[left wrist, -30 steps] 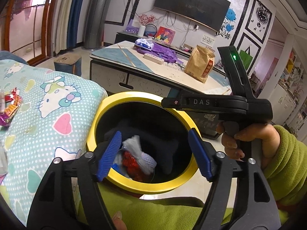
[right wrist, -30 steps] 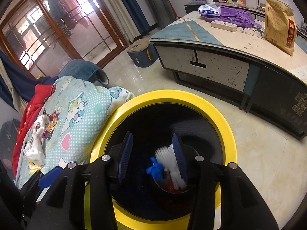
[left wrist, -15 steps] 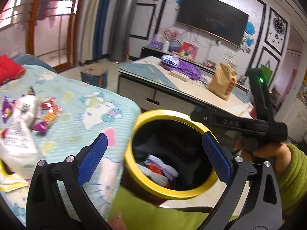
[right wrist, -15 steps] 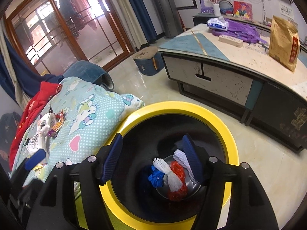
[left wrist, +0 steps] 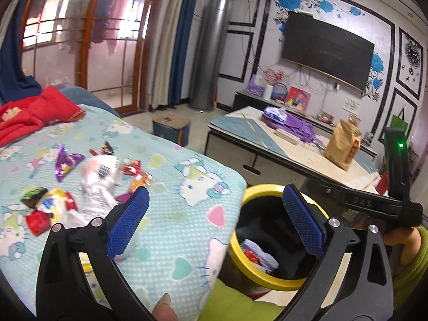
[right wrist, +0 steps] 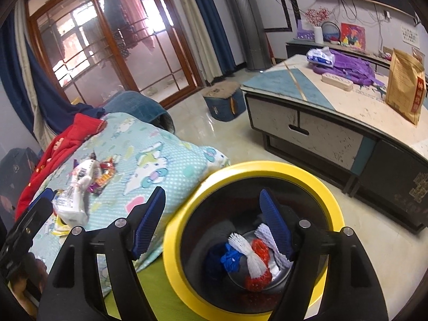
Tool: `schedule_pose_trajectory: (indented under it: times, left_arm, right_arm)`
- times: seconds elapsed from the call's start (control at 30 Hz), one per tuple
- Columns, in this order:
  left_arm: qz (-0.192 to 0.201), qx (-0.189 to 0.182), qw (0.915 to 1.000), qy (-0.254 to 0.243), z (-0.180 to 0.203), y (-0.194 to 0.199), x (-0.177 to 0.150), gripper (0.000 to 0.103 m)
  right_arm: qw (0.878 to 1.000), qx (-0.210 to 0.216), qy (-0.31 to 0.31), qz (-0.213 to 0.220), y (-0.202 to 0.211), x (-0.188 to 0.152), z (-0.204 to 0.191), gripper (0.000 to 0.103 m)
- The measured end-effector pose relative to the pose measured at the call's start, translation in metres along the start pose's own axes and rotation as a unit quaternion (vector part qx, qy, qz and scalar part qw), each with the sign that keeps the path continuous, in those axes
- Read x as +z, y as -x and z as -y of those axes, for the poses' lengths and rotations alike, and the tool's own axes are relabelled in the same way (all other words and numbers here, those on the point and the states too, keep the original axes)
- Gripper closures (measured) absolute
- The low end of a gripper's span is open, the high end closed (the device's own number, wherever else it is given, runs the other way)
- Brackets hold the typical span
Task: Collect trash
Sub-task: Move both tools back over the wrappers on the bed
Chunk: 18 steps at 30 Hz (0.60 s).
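A black bin with a yellow rim (left wrist: 267, 275) (right wrist: 302, 168) stands beside a bed with a cartoon-cat cover (left wrist: 187, 230) (right wrist: 160, 165). White, red and blue foam nets (right wrist: 251, 259) (left wrist: 256, 254) lie at the bin's bottom. Wrappers and a crumpled clear bottle (left wrist: 99, 179) (right wrist: 77, 187) are scattered on the cover. My left gripper (left wrist: 214, 219) is wide open over the bed's edge and the bin's left rim, with nothing between its pads. Above the bin my right gripper (right wrist: 211, 224) has its jaws opening and empty. The right gripper's body (left wrist: 369, 203) shows at the left wrist view's right.
A low table (right wrist: 321, 123) with a brown paper bag (right wrist: 406, 88), a purple bag and a power strip stands beyond the bin. A small blue stool (right wrist: 224, 101) sits on the tiled floor. Red clothing (left wrist: 29, 115) lies at the bed's far end. Green sleeves show below.
Both grippers opened wider and rose away from the bin. The left view swung left, from the bin onto the bed with its wrappers. The nets now lie loose in the bin.
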<state>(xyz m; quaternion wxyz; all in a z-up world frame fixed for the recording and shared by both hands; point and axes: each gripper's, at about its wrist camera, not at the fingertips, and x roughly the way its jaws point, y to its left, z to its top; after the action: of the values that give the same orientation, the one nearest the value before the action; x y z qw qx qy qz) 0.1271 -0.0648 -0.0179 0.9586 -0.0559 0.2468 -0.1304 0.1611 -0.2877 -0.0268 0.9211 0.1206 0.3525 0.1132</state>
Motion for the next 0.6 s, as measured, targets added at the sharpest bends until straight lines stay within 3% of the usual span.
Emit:
schedule_pose_trajectory:
  times: [0.6]
  left_arm:
    - [0.052, 0.058, 0.9962, 0.040, -0.049, 0.037, 0.014, 0.011]
  right_arm:
    - [0.996, 0.057, 0.065, 0.009, 0.007, -0.007, -0.071, 0.029]
